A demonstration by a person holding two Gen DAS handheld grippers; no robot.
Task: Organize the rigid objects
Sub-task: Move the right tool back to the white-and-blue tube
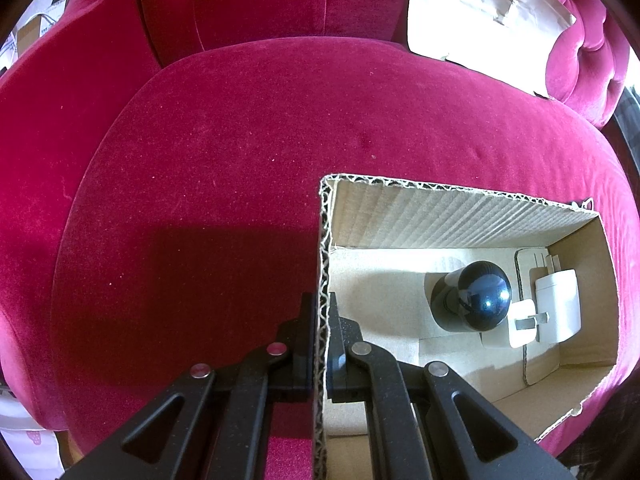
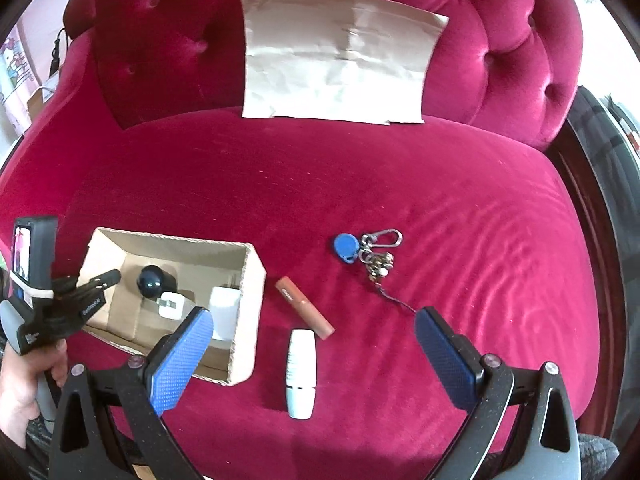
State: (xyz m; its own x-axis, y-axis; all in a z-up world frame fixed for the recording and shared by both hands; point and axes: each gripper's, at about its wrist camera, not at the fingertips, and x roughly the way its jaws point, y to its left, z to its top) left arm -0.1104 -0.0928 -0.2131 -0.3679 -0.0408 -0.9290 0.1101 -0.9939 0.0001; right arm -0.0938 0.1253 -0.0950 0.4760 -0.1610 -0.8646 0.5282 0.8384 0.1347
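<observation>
Three items are already packed in the cardboard box (image 2: 244,316) gripped by the clamped left gripper (image 1: 320,344) — keys (image 2: 370,254), brown tube (image 2: 305,307) and white tube (image 2: 301,372) are left between and ahead of the wide-open, empty right gripper (image 2: 314,354).

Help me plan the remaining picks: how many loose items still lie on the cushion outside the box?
3: a white tube nearest the camera, a brown tube beside the cardboard box, and a key bunch farther right.

Left tongs (image 1: 320,320) pinched tight, pointing steeply down; right tongs (image 2: 314,330) spread wide, angled downward.
</observation>
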